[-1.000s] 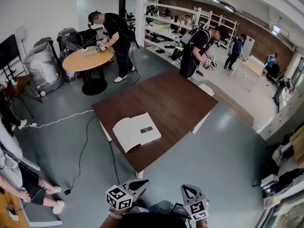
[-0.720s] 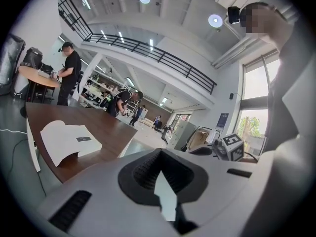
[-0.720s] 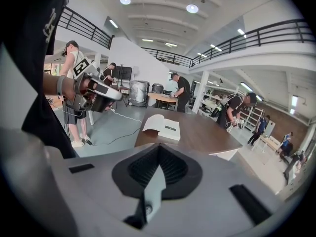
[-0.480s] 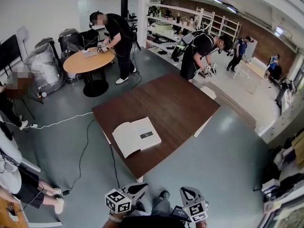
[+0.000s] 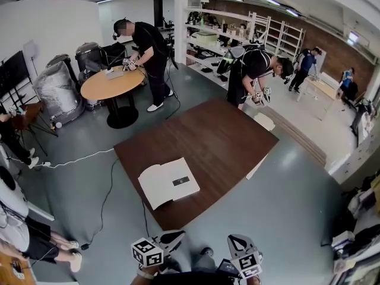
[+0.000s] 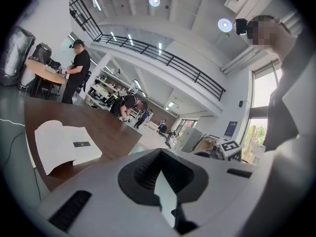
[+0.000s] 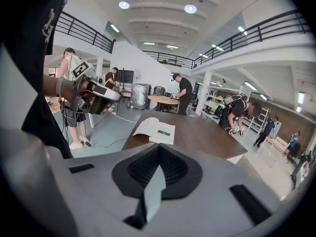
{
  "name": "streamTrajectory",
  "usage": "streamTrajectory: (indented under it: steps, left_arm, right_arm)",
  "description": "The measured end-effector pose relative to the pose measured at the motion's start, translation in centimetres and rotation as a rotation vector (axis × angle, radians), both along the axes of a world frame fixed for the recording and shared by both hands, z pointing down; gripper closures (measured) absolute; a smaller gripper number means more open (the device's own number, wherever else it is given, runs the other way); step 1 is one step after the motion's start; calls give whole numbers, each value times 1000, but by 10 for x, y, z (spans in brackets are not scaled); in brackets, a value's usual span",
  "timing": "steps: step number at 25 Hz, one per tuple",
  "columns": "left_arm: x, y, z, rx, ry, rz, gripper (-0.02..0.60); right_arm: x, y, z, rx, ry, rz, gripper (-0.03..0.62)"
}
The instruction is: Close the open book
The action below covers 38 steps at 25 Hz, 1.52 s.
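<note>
An open white book (image 5: 169,183) lies flat on the near left corner of the dark brown table (image 5: 214,135), with a small dark label on its right page. Both grippers are low in the head view, short of the table's near edge and apart from the book. My left gripper (image 5: 173,237) is shut and holds nothing; my right gripper (image 5: 237,241) is shut and holds nothing. In the left gripper view the book (image 6: 64,144) lies ahead to the left, beyond the shut left gripper (image 6: 159,162). The right gripper view shows the book (image 7: 157,129) straight ahead past the shut right gripper (image 7: 158,164).
A white cable (image 5: 83,157) and a black cable (image 5: 107,198) run over the grey floor left of the table. A round wooden table (image 5: 113,83) with a person stands at the far left. Another person (image 5: 252,70) bends at the table's far corner beside a white chair (image 5: 263,122).
The table and book have come nearer and lower in the head view as both shut grippers advance toward them. The person at the far corner has bent lower.
</note>
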State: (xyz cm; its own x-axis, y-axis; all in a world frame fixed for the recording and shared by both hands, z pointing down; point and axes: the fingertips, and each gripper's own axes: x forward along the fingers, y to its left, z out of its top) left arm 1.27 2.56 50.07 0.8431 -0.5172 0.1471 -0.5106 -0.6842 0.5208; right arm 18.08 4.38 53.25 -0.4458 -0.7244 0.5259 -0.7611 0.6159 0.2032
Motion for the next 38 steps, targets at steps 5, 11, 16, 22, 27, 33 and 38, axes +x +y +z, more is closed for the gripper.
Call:
streamTrajectory:
  steps: [5,11,16,22,27,33,38]
  left_arm:
    - [14,-33,1,-26,20,-19,580]
    - [24,-73,1,-66,69,-80,580]
    - [38,-96,0,-88,95,-105,580]
    - [56,-116,2,-105,126,-126,580]
    - [72,-128,4,-141,192,-165,580]
    - [86,-137,13,-153,246,-230,580]
    - [82,-135,25,-207,276,-299,580]
  right_arm:
    - [22,-43,-5,14,-9,-8,606]
    - [42,-87,-12,17,-28,-34,606]
    - [59,-114,-14,17,-43,-48,606]
    - [85,-133,-11,13,-52,-48,606]
    - [113,-141,-9,3,-52,-49,606]
    - [138,-154,-4,7,-46,-80,606]
    - [148,-153,-3,-8,-42,-78,606]
